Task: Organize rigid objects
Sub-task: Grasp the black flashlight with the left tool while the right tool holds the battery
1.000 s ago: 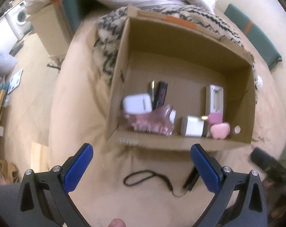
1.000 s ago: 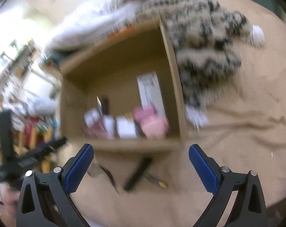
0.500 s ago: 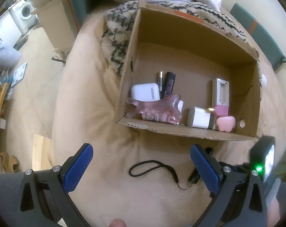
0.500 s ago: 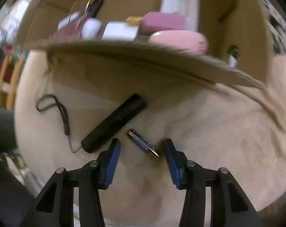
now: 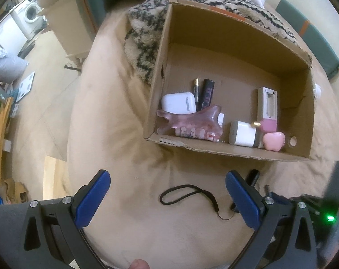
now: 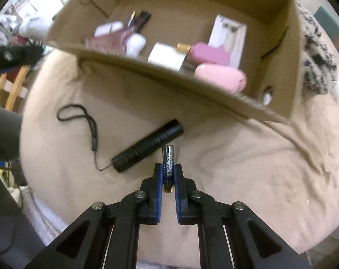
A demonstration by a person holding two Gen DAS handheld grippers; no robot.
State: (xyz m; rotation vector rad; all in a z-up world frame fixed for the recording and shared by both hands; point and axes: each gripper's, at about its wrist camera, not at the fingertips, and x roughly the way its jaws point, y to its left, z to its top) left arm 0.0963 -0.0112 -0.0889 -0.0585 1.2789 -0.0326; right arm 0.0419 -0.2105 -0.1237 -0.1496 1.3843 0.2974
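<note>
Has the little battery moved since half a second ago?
Yes. The battery lay slanted beside the black flashlight; now it points toward the cardboard box, clamped in the right gripper.

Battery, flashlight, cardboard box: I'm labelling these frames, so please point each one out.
battery (image 6: 168,160), right wrist view, on its barrel above the claw.
flashlight (image 6: 149,144), right wrist view, mid-body.
cardboard box (image 5: 214,151), left wrist view, near wall's rim.
</note>
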